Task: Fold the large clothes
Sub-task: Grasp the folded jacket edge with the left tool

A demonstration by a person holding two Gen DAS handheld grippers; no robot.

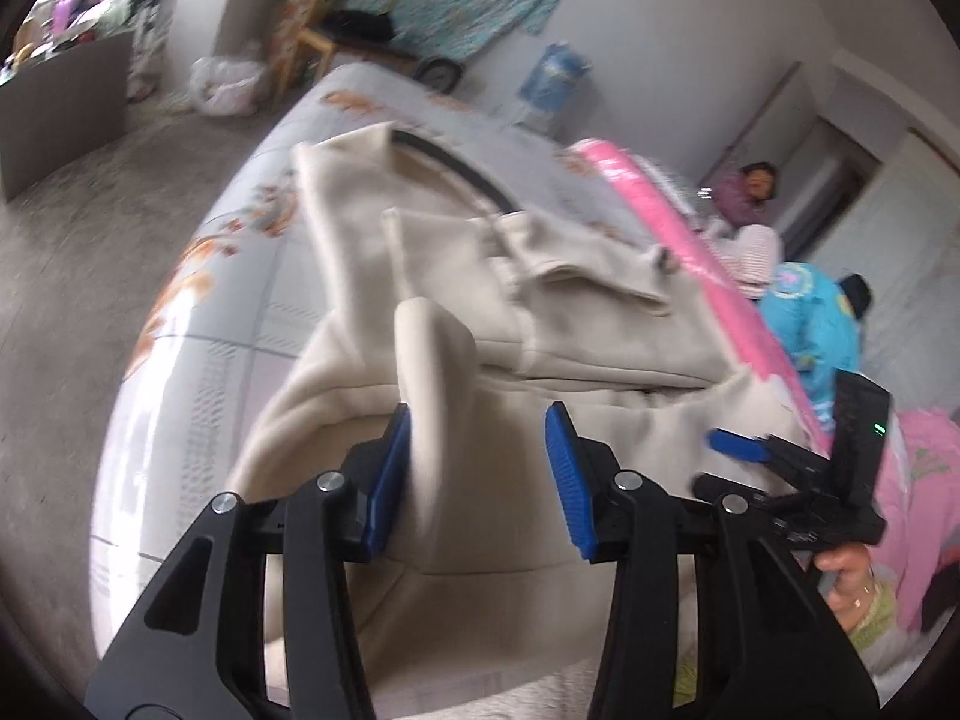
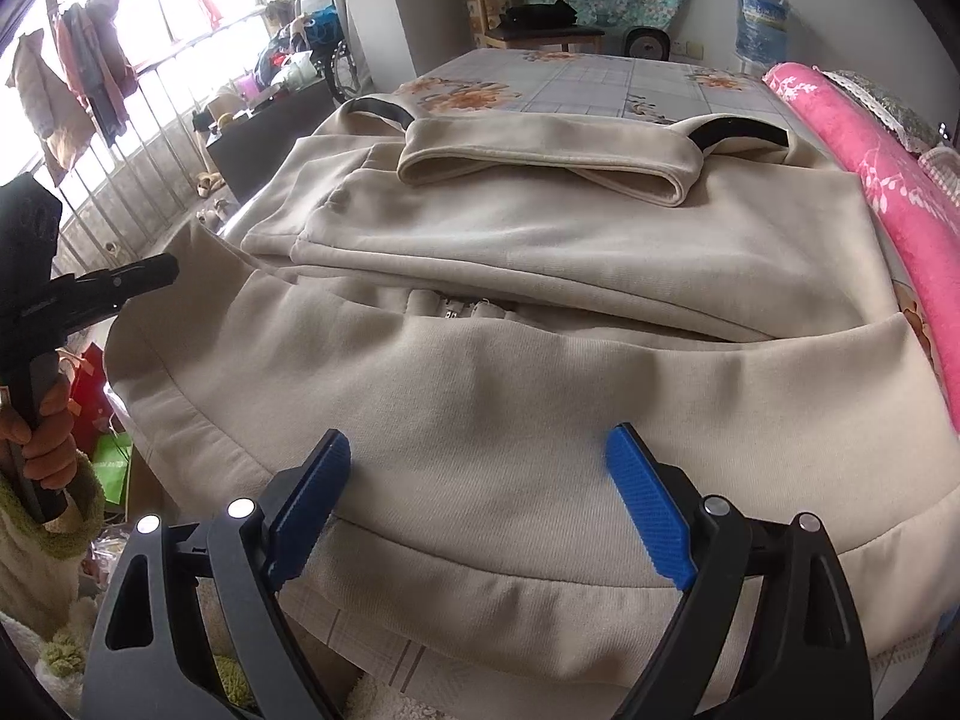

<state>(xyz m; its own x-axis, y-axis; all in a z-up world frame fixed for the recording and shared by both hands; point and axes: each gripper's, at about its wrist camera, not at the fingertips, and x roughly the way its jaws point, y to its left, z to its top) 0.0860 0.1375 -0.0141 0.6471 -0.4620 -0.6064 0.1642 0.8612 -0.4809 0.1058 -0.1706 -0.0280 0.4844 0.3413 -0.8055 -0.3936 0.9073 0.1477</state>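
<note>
A large beige sweatshirt with black trim lies partly folded on the bed, its sleeves laid across the body and its hem nearest me. It also shows in the left wrist view. My left gripper is open, with a raised fold of the beige fabric standing between its blue pads. In the right wrist view the left gripper is at the garment's left edge. My right gripper is open and empty just above the hem. It also shows in the left wrist view.
The bed has a grey floral sheet. A pink rolled blanket lies along its right side. A wooden chair, a water jug and a cluttered window rail stand beyond. A child in blue sits at the right.
</note>
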